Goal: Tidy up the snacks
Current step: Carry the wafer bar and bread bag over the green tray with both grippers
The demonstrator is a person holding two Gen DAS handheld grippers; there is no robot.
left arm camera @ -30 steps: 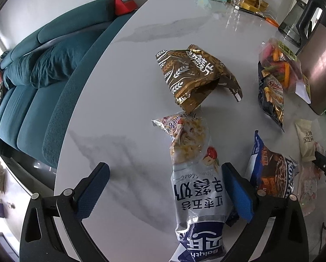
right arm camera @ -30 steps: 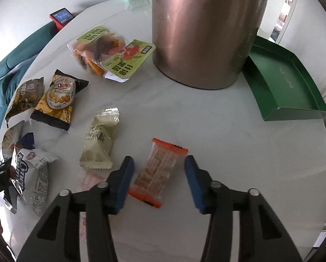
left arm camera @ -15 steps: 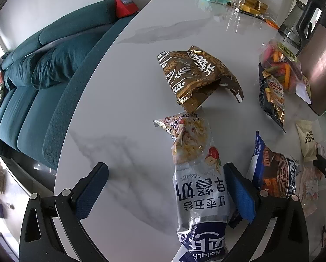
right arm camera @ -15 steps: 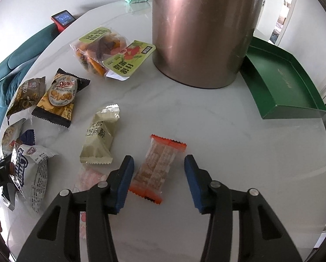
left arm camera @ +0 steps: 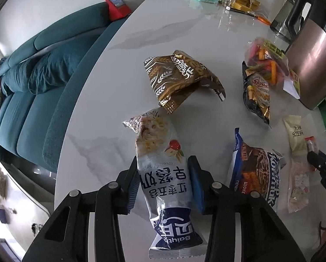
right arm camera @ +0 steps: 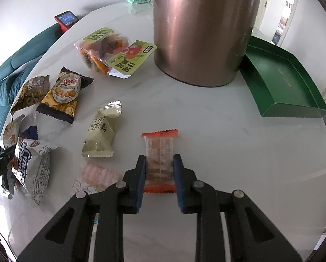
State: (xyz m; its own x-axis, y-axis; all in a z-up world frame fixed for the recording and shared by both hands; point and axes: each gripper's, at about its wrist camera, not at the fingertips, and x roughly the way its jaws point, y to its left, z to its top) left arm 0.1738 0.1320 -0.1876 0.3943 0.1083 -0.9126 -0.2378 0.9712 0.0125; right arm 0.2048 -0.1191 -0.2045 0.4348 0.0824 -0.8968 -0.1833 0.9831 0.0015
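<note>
A long silver and blue cereal packet [left arm camera: 156, 139] lies on the white marble table [left arm camera: 110, 100]. My left gripper [left arm camera: 163, 163] is closing on its middle, and both blue pads press its sides. A small clear packet with orange ends [right arm camera: 159, 144] lies lengthwise between the fingers of my right gripper [right arm camera: 159, 161], which is shut on its lower half. Loose snacks lie between the two grippers: a blue and white packet [left arm camera: 257, 170], a pale green packet [right arm camera: 101, 131], a pink packet [right arm camera: 95, 174] and a black and gold biscuit packet [right arm camera: 63, 93].
A tall copper canister [right arm camera: 202, 28] stands at the back, with an open green box [right arm camera: 283, 80] to its right. A brown wheat-print bag [left arm camera: 178, 78] and a dried fruit bag [right arm camera: 110, 50] lie further back. A teal sofa [left arm camera: 32, 87] runs along the table's left edge.
Both grippers stood open around their packets and have now shut on them. The orange-ended packet has turned straight between the right fingers. Neither hand has shifted much.
</note>
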